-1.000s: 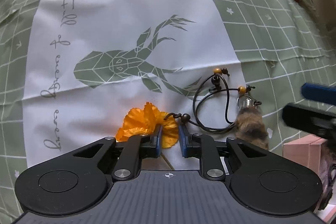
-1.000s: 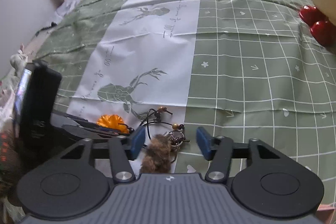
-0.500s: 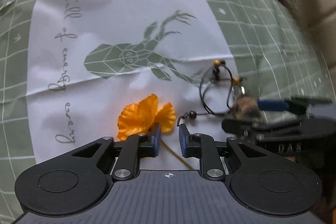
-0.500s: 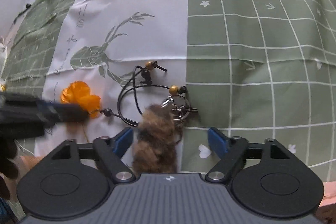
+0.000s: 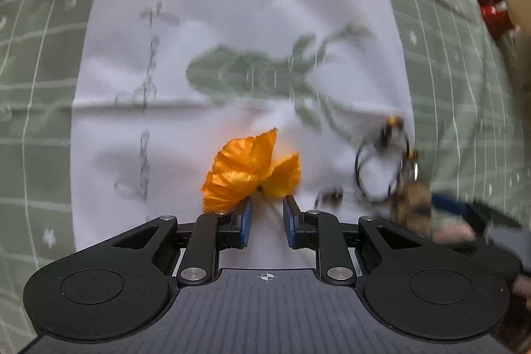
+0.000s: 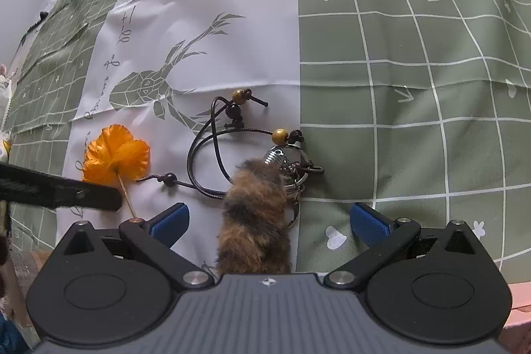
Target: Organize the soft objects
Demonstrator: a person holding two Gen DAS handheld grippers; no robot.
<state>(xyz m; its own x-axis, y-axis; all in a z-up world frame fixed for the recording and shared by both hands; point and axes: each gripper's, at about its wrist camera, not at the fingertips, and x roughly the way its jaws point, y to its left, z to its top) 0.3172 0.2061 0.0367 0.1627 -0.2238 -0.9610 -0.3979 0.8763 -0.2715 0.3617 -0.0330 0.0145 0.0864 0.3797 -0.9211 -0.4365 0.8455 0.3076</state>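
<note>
Left wrist view: heavily motion-blurred, so the bed cover (image 5: 448, 62) print and the fur keychain (image 5: 410, 204) at right are smeared; the left gripper (image 5: 267, 218) shows a narrow gap with the orange fabric flower (image 5: 249, 168) stem between its pads, contact not discernible. Right wrist view: sharp; the right gripper (image 6: 268, 218) stands wide apart around the brown-and-black fur keychain (image 6: 255, 214), whose lower end is cut off behind the gripper body, with its black beaded cord (image 6: 212, 151) looped on the white panel beside the flower (image 6: 114, 155).
</note>
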